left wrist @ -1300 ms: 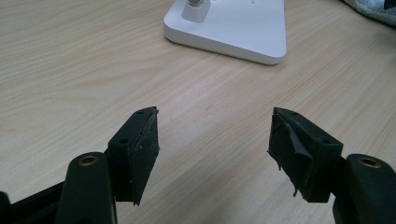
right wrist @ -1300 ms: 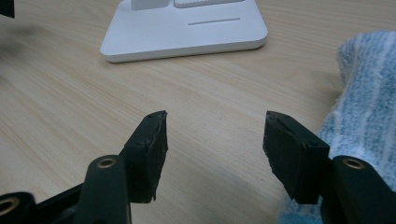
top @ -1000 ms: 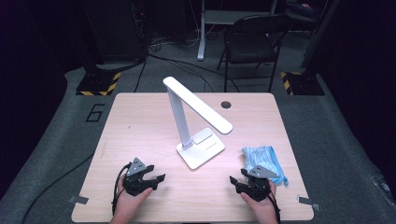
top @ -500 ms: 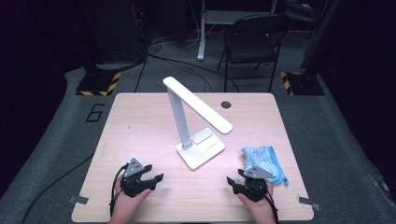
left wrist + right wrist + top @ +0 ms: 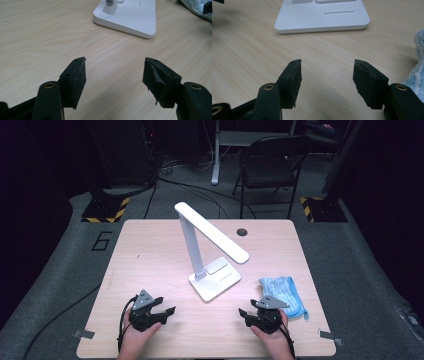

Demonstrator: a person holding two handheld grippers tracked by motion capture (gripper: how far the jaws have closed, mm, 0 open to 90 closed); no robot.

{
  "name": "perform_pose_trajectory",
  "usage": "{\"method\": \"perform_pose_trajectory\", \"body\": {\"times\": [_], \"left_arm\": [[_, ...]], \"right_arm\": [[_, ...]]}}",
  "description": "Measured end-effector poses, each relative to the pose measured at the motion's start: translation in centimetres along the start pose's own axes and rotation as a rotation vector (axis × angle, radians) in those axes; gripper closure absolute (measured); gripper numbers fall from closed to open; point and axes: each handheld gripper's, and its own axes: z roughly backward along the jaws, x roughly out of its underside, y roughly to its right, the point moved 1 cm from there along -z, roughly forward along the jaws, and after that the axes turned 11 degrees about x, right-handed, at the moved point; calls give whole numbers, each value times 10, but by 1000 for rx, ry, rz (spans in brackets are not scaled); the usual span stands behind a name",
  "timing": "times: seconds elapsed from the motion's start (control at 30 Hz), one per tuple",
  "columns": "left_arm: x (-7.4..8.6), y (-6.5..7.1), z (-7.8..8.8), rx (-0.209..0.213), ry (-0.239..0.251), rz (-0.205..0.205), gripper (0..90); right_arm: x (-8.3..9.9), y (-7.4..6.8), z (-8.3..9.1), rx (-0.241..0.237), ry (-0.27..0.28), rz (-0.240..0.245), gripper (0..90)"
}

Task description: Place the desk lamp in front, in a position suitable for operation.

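Fingers (image 5: pixel 169 310) on my left and right (image 5: pixel 242 312) hang released, grasping nothing, lamp base (image 5: pixel 216 279) ahead between them, blue cloth (image 5: pixel 282 295) beside the right, ready to reach.

Both hands rest low at the near edge of the surface, the left gripper (image 5: pixel 170 310) aimed toward two o'clock and the right gripper (image 5: pixel 242 312) toward ten o'clock, each with its jaws standing apart and nothing between them.
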Motion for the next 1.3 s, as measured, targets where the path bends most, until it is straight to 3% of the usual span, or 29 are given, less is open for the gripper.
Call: {"method": "perform_pose_trajectory", "body": {"times": [0.63,1.0,1.3], "left_arm": [[0,0,-1,2,4,8,347],[0,1,0,20,-17,8,347],[0,0,-2,15,-3,13,353]], "right_arm": [[-20,-12,-10,-33,3,12,395],[-42,-23,-33,-50,2,44,395],[-52,-24,-50,-30,-23,50,393]]}}
